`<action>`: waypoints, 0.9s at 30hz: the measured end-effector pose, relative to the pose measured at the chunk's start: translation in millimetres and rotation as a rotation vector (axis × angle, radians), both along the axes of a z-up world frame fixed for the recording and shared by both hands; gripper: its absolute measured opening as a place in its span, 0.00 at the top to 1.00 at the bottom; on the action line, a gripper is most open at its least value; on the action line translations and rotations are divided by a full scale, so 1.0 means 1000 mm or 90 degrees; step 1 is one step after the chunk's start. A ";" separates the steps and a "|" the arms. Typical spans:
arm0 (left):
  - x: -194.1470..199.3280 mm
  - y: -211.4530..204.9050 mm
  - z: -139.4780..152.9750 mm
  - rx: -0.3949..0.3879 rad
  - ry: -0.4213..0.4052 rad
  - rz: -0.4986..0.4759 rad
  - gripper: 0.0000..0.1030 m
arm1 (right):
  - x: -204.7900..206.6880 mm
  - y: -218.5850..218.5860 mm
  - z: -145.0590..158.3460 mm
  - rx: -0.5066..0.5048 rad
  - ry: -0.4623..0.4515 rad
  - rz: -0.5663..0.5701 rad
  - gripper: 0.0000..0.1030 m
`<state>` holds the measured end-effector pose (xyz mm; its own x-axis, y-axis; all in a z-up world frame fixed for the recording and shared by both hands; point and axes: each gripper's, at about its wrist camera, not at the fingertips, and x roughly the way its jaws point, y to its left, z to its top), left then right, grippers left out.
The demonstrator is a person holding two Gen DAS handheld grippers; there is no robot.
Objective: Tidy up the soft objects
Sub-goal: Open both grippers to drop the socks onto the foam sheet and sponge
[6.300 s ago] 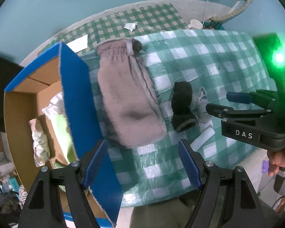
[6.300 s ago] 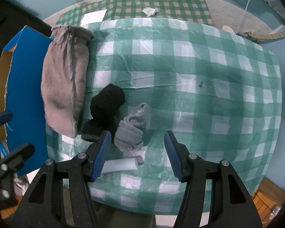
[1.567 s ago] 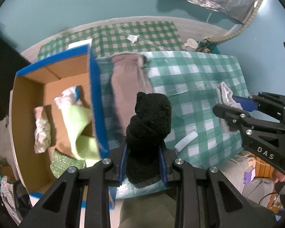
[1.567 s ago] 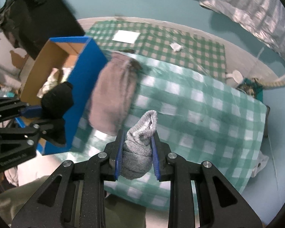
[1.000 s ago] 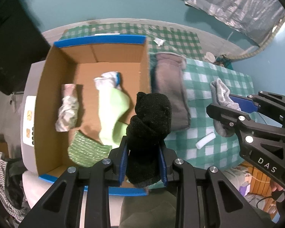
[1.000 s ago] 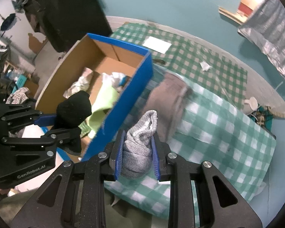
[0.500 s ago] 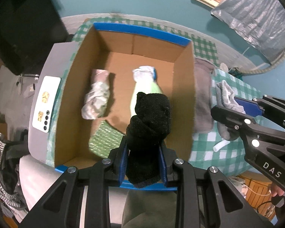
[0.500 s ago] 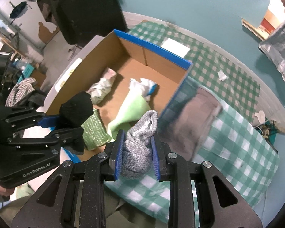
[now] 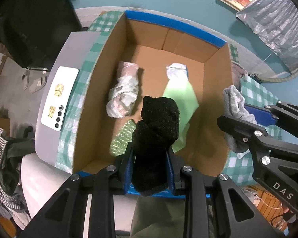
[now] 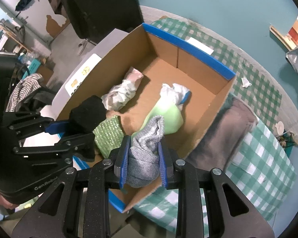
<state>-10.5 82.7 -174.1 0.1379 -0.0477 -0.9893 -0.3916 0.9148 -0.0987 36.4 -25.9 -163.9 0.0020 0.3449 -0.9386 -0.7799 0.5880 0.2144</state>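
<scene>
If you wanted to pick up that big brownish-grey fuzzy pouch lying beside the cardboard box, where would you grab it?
Probably from above, across the narrow width of the brownish-grey fuzzy pouch, near its middle. It lies flat and long on the green checked tablecloth, close against the blue-edged cardboard box, so the side away from the box looks freer. Soft fabric should bunch between closing fingers.

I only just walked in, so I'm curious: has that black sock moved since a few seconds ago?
Yes. The black sock lay on the checked tablecloth beside the grey pouch; now the left tongs hold it over the open cardboard box.
</scene>
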 end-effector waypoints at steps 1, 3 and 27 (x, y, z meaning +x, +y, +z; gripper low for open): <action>-0.001 0.002 -0.001 0.000 0.002 0.001 0.72 | -0.001 0.003 -0.001 -0.001 0.001 0.000 0.75; -0.002 0.005 -0.002 0.001 0.004 0.003 0.72 | -0.001 0.005 -0.002 -0.001 0.003 0.000 0.73; -0.006 0.015 0.004 -0.001 -0.004 0.001 0.50 | -0.003 0.000 0.008 -0.011 -0.013 -0.049 0.45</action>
